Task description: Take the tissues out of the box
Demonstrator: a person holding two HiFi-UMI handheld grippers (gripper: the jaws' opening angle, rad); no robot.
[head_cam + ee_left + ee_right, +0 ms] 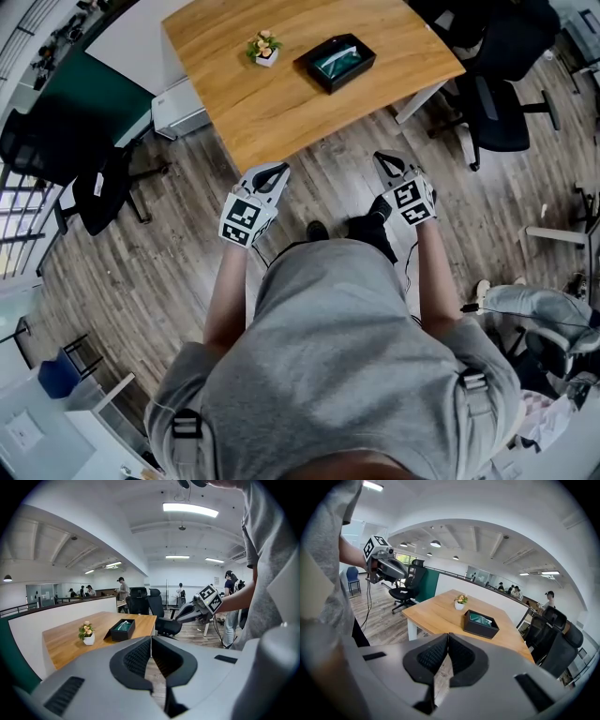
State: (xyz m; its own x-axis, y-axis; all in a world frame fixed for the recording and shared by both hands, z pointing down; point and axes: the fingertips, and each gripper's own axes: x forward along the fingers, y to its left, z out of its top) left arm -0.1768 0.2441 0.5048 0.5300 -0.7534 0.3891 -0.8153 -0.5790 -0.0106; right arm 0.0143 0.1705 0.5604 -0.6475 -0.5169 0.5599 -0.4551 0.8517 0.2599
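A black tissue box (pixel 335 61) with pale teal tissue showing in its open top sits on the wooden table (pixel 281 103), right of a small flower pot (pixel 265 49). Both grippers hang in front of the table's near edge, over the floor and well short of the box. My left gripper (pixel 274 172) is shut with nothing in it, and so is my right gripper (pixel 383 159). In the left gripper view the shut gripper (pixel 151 641) points toward the box (pixel 123 629). In the right gripper view the shut gripper (pixel 447 637) faces the box (pixel 481 623).
Black office chairs stand right of the table (pixel 497 103) and at the left (pixel 94 187). A white cabinet (pixel 178 108) sits beside the table's left corner. Wood-plank floor lies between me and the table. Several people stand far back in the office (pixel 123 588).
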